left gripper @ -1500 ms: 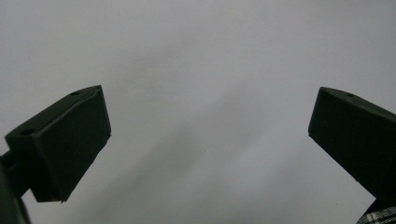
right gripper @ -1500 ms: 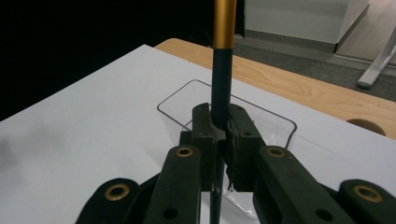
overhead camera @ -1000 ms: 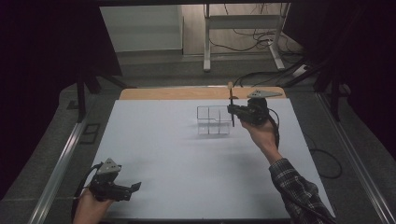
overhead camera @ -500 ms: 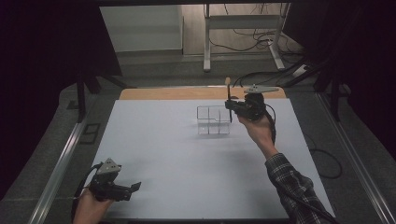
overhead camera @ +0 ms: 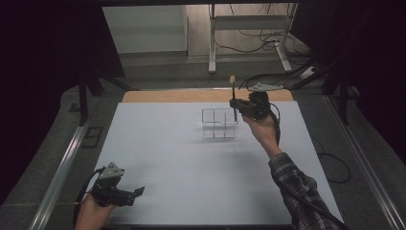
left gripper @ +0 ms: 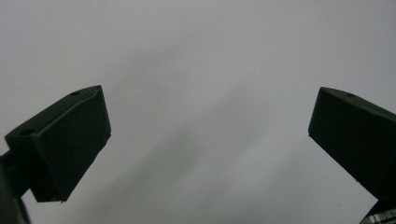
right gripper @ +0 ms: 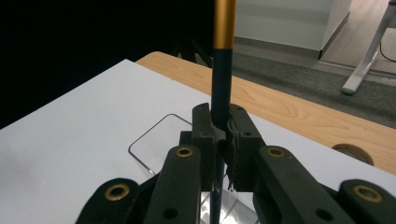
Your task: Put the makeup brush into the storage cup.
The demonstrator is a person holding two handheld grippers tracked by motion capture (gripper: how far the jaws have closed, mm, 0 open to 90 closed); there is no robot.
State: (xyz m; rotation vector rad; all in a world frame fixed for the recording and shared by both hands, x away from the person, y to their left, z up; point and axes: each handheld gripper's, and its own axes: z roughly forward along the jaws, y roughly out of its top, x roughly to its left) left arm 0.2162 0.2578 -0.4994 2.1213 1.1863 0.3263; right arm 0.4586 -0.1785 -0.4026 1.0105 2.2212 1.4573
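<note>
- High view: the right gripper (overhead camera: 235,103) hovers at the far right corner of a clear plastic organiser (overhead camera: 219,122) that sits far of centre on the white table (overhead camera: 191,163).
- Right gripper view: its jaws are clamped on a brush (right gripper: 221,70) with a dark handle and a gold ferrule, held upright; the lower end runs down past the jaws toward the organiser's clear wall (right gripper: 154,149).
- Upright holding probably suits dropping the brush straight into a compartment; which compartment lies beneath it I cannot tell.
- High view: the brush's pale tip (overhead camera: 232,79) stands above the gripper, over the wooden strip (overhead camera: 163,96) along the far edge.
- The left gripper (overhead camera: 134,194) rests at the near left corner of the table, well apart from the organiser, likely parked out of the way.
- Left gripper view: its jaws stand wide apart with nothing between them, above bare white surface.
- Open room is generous: the whole near and left part of the table is free, while the organiser lies near the far edge, so overshoot there is the main risk.
</note>
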